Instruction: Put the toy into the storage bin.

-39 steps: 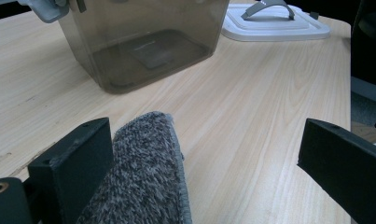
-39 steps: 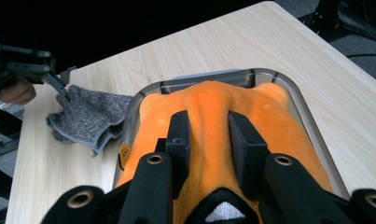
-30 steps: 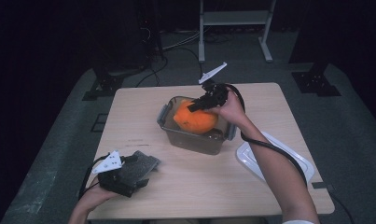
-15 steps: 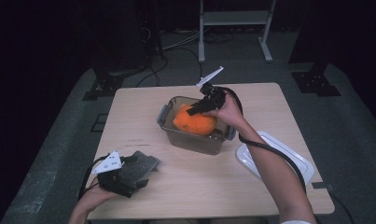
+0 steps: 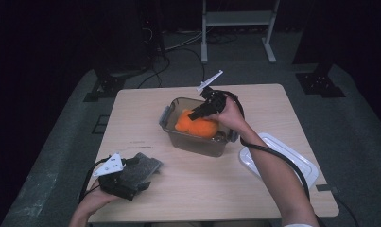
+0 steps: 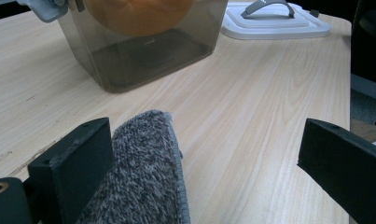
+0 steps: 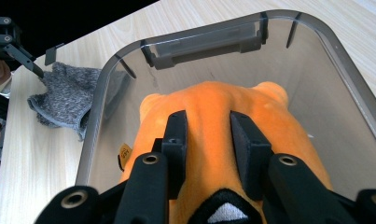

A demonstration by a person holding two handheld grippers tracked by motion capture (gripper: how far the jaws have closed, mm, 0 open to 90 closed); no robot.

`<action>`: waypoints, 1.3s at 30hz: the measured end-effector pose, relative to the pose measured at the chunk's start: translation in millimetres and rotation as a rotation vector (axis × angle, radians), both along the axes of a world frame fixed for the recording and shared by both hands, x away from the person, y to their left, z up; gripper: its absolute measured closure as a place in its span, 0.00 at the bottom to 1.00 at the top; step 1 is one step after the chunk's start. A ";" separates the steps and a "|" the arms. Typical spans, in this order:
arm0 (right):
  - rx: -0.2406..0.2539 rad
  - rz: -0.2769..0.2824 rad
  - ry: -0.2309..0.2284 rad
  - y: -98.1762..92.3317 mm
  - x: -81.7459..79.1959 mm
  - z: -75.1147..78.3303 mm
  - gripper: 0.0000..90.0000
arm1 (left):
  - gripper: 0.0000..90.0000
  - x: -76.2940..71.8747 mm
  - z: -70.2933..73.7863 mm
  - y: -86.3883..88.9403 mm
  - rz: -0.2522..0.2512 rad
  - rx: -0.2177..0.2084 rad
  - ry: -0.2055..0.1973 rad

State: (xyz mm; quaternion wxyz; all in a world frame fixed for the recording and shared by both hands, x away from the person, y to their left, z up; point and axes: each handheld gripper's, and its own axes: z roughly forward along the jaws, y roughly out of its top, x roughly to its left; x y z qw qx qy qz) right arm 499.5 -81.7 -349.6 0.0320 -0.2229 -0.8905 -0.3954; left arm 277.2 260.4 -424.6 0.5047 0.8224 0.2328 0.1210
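The orange plush toy lies inside the clear plastic container on the counter; a small tag at its side is unreadable. The right hand-held gripper pinches its back, jaws just easing apart. The left hand-held gripper, spread wide, straddles a grey cloth; the white lid is partly cut off

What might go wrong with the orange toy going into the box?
The right claw pinches only a fold of the orange plush toy, and its jaws have just been opening, so the toy may drop crooked in the clear box. It bulges near the rim, so the white lid might not shut. The left claw stands open beside the grey cloth, which may get dragged.
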 end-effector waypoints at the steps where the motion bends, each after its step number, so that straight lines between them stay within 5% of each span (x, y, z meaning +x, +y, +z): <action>1: -0.001 0.002 0.000 -0.2 0.3 -0.2 0.76 | 0.03 0.1 0.0 0.1 0.000 0.000 0.000; 39: -0.076 0.021 0.036 11.6 0.0 -13.0 0.71 | 0.03 -0.3 1.3 0.9 -0.001 0.001 -0.004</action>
